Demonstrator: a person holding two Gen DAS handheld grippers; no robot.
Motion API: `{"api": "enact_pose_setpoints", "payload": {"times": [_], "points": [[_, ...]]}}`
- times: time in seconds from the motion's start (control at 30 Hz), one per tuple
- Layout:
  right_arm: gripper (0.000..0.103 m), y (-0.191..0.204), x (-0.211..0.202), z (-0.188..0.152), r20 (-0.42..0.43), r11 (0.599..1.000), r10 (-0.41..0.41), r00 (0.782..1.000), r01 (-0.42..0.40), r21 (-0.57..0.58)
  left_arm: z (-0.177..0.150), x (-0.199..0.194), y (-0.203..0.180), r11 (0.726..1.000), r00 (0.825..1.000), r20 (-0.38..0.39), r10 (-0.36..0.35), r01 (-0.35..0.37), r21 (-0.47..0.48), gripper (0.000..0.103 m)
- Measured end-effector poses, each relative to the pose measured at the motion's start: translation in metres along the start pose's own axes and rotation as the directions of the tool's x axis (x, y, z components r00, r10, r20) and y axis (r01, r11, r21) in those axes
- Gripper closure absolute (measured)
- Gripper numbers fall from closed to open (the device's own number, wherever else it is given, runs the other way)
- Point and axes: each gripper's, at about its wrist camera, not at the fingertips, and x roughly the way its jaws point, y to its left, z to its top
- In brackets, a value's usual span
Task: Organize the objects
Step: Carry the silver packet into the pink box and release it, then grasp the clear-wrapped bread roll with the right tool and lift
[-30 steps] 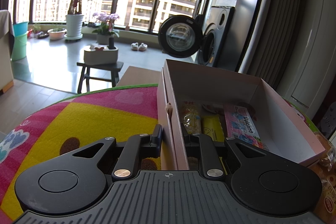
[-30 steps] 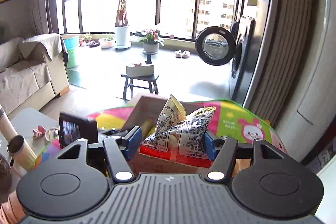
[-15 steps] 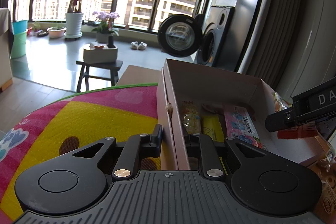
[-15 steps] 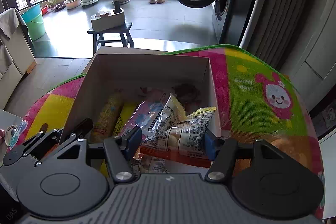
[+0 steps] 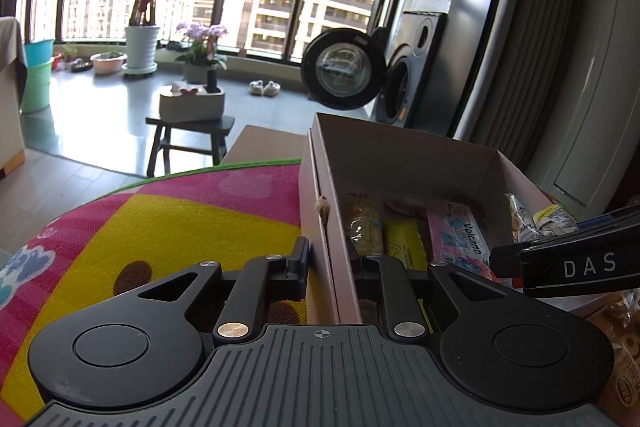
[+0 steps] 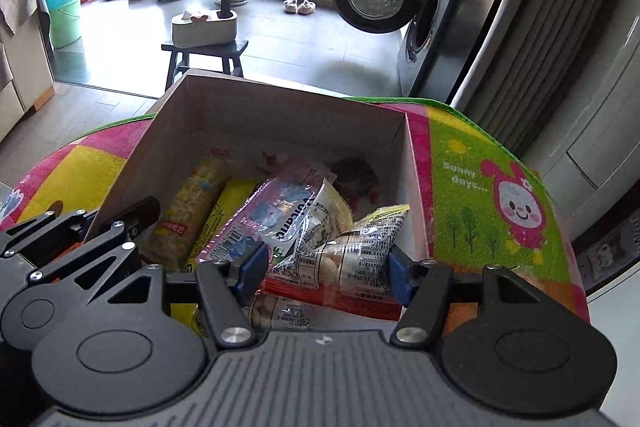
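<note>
The right gripper (image 6: 324, 267) has moved lower into the box (image 6: 280, 115), holding a snack bag (image 6: 352, 251). The left gripper (image 5: 328, 267) still clamps the box wall (image 5: 320, 219).

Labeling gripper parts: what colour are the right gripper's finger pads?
Blue pads, on a black gripper clamped on a snack bag. Right wrist view shows it best.

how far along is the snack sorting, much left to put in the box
Several snacks already lie in the cardboard box: a pink Volcano pack, a yellow pack and a puffed-snack tube. In hand: the right gripper holds a clear snack bag over the box, unreleased, while the left gripper clamps the box wall. More packets wait outside.
</note>
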Motion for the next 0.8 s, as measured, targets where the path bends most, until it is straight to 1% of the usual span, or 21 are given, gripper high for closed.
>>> {"api": "enact_pose_setpoints", "payload": {"times": [0.13, 0.2, 0.27, 0.33, 0.43, 0.5, 0.57, 0.7, 0.8], "points": [[0.035, -0.005, 0.003, -0.003, 0.003, 1.0, -0.002, 1.0, 0.002, 0.014, 0.0, 0.0, 0.0, 1.0, 1.0, 0.0, 0.0, 0.0, 0.0, 0.085], [0.034, -0.007, 0.003, -0.004, 0.007, 1.0, 0.001, 1.0, -0.001, 0.016, 0.0, 0.0, 0.0, 1.0, 1.0, 0.0, 0.0, 0.0, 0.0, 0.085], [0.03, -0.009, 0.001, -0.004, 0.013, 1.0, 0.001, 1.0, -0.001, 0.017, 0.0, 0.0, 0.0, 1.0, 1.0, 0.0, 0.0, 0.0, 0.0, 0.085], [0.028, -0.008, -0.002, -0.004, 0.022, 1.0, 0.0, 1.0, -0.001, 0.014, 0.0, 0.0, 0.0, 1.0, 1.0, 0.0, 0.0, 0.0, 0.0, 0.085], [0.027, -0.009, -0.012, -0.006, 0.047, 1.0, -0.001, 0.999, 0.001, 0.002, 0.0, 0.0, 0.0, 1.0, 1.0, 0.0, 0.0, 0.0, 0.0, 0.085], [0.025, -0.014, -0.025, -0.011, 0.081, 1.0, 0.01, 0.997, -0.01, -0.004, 0.0, 0.0, 0.0, 1.0, 1.0, 0.0, 0.0, 0.0, 0.0, 0.085], [0.018, -0.023, -0.042, -0.019, 0.119, 1.0, 0.022, 0.993, -0.021, -0.006, 0.0, 0.0, 0.0, 1.0, 1.0, 0.0, 0.0, 0.0, 0.0, 0.085], [0.014, -0.049, -0.074, -0.047, 0.167, 0.999, 0.04, 0.985, -0.038, -0.01, 0.0, 0.0, 0.0, 1.0, 1.0, 0.0, 0.0, 0.0, 0.0, 0.085], [0.012, -0.066, -0.089, -0.071, 0.184, 1.0, 0.02, 0.983, -0.017, -0.018, 0.0, 0.0, 0.0, 1.0, 1.0, 0.0, 0.0, 0.0, 0.0, 0.085]]}}
